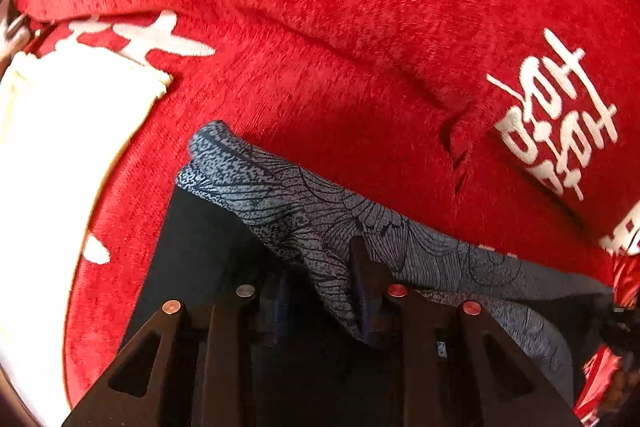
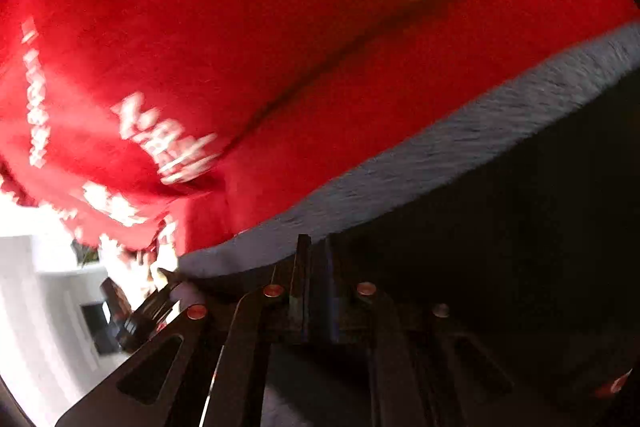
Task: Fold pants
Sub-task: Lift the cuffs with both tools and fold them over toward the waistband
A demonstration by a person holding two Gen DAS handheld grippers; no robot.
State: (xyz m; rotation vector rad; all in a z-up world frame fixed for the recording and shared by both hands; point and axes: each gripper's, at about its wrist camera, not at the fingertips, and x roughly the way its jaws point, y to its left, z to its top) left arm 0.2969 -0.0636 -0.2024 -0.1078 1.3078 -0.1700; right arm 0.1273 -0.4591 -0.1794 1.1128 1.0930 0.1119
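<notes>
Grey-blue pants (image 1: pixel 320 227) with thin dark line drawings and a dark inside, bunched across the lower middle of the left view. Lying on a fuzzy red blanket (image 1: pixel 340 67) with white letters. Left gripper (image 1: pixel 324 291) pinching a fold of the cloth at the bottom center. In the blurry right view, pants (image 2: pixel 460 147) running as a grey band from bottom center to the right edge, over the red blanket (image 2: pixel 240 47). Right gripper (image 2: pixel 316 291) pressed together on the dark pants edge at the bottom.

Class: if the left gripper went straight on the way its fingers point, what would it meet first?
The left gripper already has the grey patterned pants bunched between its fingers. Straight beyond them lies the red blanket with white lettering, probably next, though depth is unclear.
</notes>
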